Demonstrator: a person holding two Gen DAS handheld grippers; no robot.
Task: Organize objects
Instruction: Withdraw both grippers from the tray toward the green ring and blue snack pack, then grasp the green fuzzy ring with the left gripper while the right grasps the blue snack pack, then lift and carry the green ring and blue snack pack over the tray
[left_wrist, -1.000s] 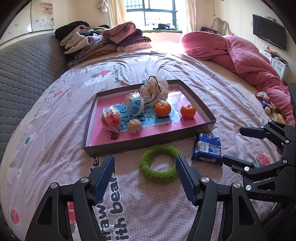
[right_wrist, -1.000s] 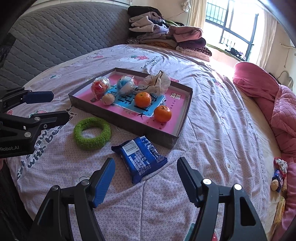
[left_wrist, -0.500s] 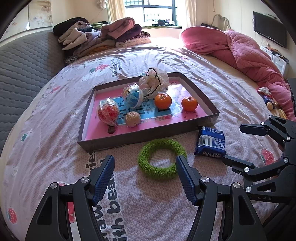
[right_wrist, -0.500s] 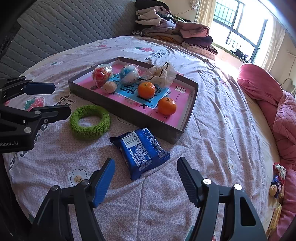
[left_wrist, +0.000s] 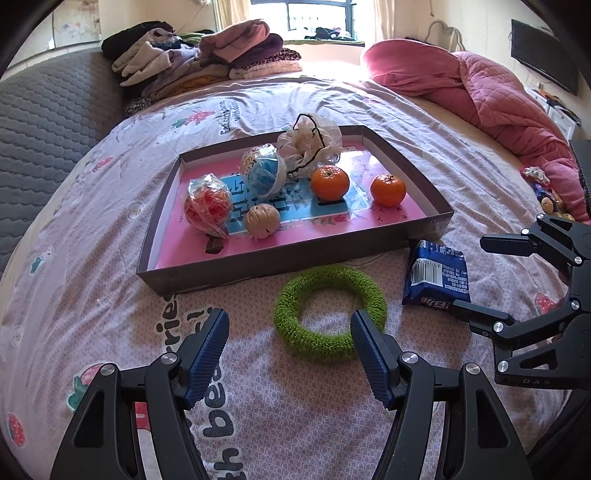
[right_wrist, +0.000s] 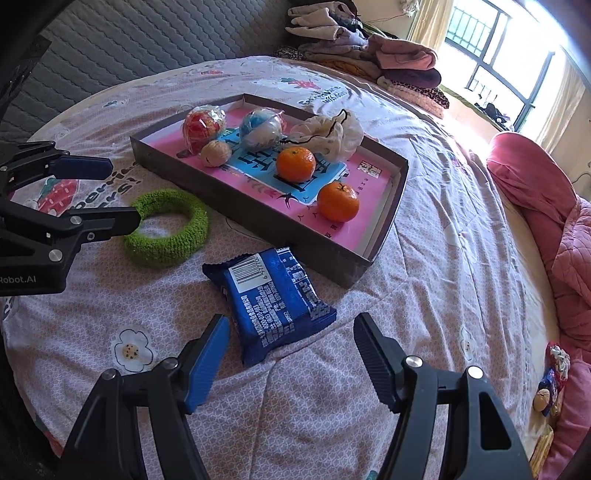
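A brown tray (left_wrist: 258, 266) with a pink floor lies on the bed and holds two oranges (left_wrist: 330, 182), a walnut (left_wrist: 262, 220), two wrapped balls (left_wrist: 208, 206) and a net bag (left_wrist: 308, 146). A green fuzzy ring (left_wrist: 330, 308) lies in front of the tray. My left gripper (left_wrist: 289, 354) is open, just short of the ring, its right finger at the ring's near edge. A blue snack packet (right_wrist: 271, 302) lies right of the ring. My right gripper (right_wrist: 291, 356) is open, just short of the packet. The tray (right_wrist: 258, 218) and ring (right_wrist: 166, 229) also show in the right wrist view.
The bed has a patterned lilac sheet (left_wrist: 92, 206). Folded clothes (left_wrist: 207, 62) are piled at the far side. A pink quilt (left_wrist: 491, 99) lies at the right. Small toys (right_wrist: 554, 380) lie near the bed's right edge. A grey padded headboard (left_wrist: 40, 122) stands at the left.
Both grippers have moved forward and lower. The ring now lies close to the left fingers and the packet close to the right fingers. No object has moved.
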